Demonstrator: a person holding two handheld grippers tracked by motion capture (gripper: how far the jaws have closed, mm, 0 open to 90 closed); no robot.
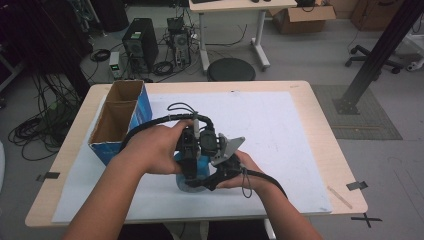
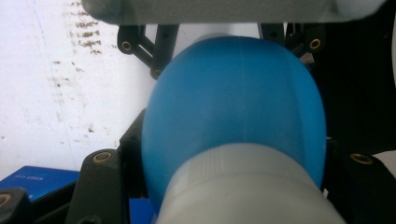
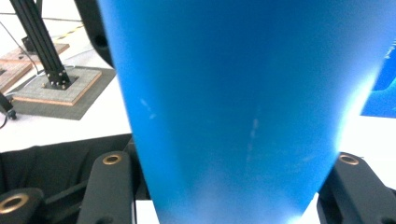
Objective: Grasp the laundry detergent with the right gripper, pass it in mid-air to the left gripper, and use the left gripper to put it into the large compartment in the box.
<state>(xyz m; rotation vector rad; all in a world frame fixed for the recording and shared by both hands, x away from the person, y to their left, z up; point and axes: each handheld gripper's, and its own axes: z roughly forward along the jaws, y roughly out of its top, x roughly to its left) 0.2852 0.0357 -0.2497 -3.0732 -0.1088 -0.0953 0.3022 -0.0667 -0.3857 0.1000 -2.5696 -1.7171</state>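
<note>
Both hand-held grippers clamp a blue bottle (image 1: 196,170) near the worktop (image 1: 310,145) centre: the left hand-held gripper (image 1: 189,172) and the right hand-held gripper (image 1: 212,175) from 3 o'clock. Open room lies toward 1 o'clock; a cardboard box (image 1: 120,120) stands at 10 o'clock. The left gripper view shows the bottle's white cap (image 2: 247,186); the right gripper view shows its blue side (image 3: 233,107).

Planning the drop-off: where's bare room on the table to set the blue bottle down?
Free: the white mat right of the hands, out to the table edge, and the strip behind them. Crowded: the left side by the blue cardboard box, and the centre, where both tools clamp the blue bottle.
</note>
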